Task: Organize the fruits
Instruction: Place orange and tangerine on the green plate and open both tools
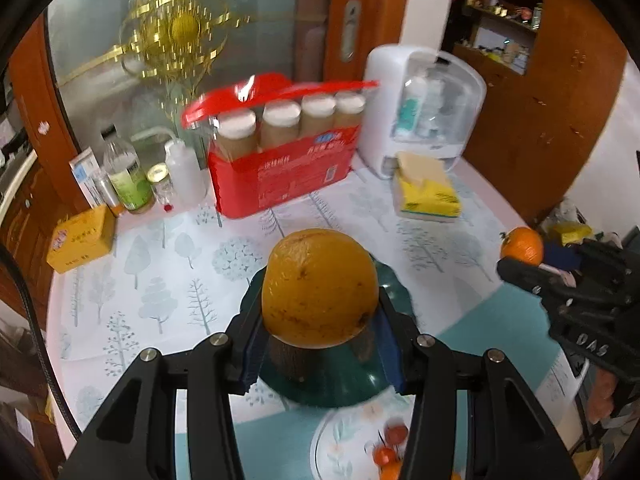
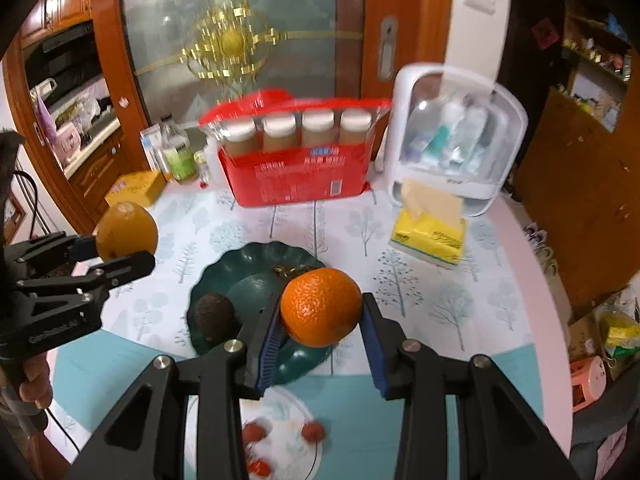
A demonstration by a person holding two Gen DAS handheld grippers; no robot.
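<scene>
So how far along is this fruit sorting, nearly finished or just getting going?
Midway, it seems. One brown fruit already lies on the green plate. In hand: the left gripper holds a yellow-orange fruit, the right gripper an orange, both above that plate. Left: several small red fruits sit on the white patterned plate.

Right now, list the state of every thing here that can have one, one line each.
left gripper: shut on the yellow-orange fruit, held in the air
right gripper: shut on the orange, held in the air
dark green plate: on the table, holding one brown fruit
white plate: holding small red fruits
tissue box: open, a tissue sticking out
</scene>
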